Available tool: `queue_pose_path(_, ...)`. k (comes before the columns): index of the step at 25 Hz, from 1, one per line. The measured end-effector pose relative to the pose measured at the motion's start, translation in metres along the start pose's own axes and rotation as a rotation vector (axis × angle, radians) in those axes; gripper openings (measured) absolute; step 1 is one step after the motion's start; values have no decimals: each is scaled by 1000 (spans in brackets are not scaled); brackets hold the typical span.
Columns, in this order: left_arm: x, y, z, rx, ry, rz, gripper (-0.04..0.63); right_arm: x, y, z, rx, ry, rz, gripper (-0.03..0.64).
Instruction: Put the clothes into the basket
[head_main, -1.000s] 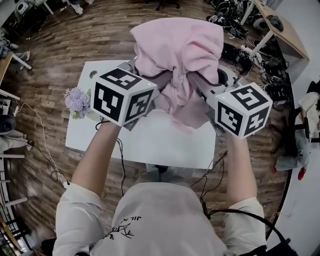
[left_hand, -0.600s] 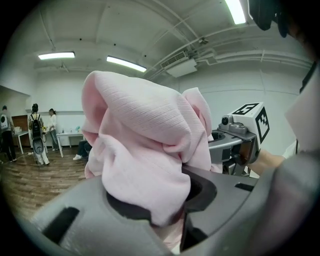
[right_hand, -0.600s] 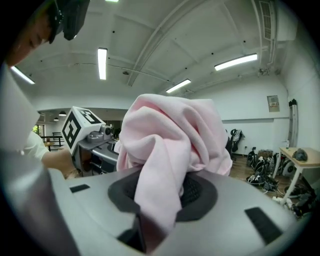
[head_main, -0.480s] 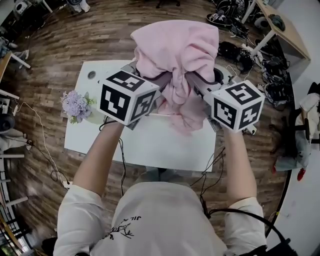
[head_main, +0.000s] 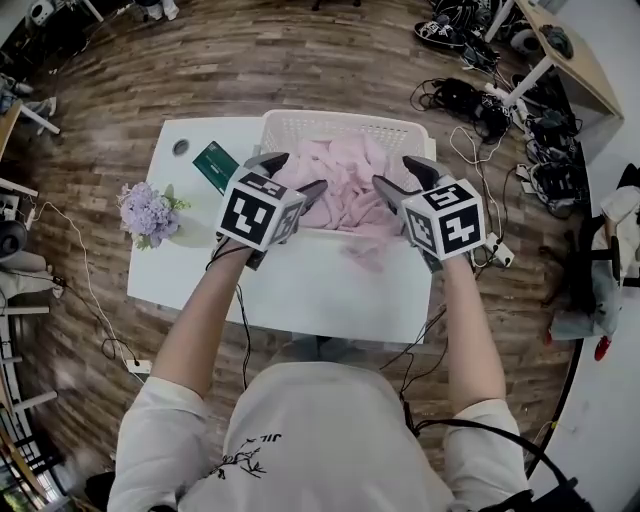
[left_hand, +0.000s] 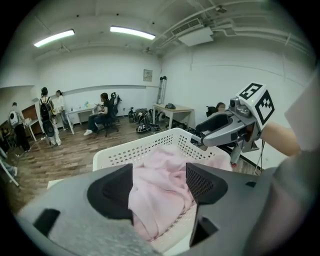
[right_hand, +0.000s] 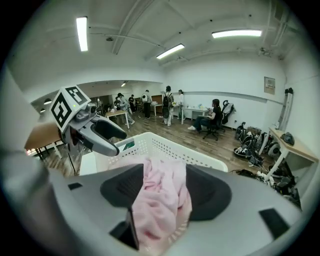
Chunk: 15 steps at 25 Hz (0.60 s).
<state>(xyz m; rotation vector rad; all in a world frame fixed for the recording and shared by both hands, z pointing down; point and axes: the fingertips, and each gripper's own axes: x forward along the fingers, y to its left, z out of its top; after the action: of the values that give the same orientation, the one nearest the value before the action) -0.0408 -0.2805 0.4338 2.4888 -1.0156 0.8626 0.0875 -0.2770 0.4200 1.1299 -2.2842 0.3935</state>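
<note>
While jaws of both have just been opening, release step in hand: left gripper (head_main: 297, 175) and right gripper (head_main: 398, 172) spread, pink garment (head_main: 340, 185) between each pair, looks loose, not pinched. Garment lies in white basket (head_main: 340, 118) on table (head_main: 330, 290), one fold over near rim. Next, likely: lift grippers clear, tuck fold in.

The right gripper (right_hand: 163, 184), its 2 jaws just opened wider, straddles crumpled pink cloth (right_hand: 160, 212) in a white perforated plastic basket (right_hand: 176, 150).
</note>
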Motion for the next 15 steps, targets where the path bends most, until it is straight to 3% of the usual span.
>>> queue_pose_path(11,-9,-10,1,1,-28,-2,305,-10,3,2,58,-71,2,247)
queue_pose_path(12,-13,-11,3,-2,-40,1,275,-14,4,2,62,-81,-3,228)
queue_pose_path(15,-27,-16,12,-9,-90,16,162,-28,7,6,75,-126,-31,89)
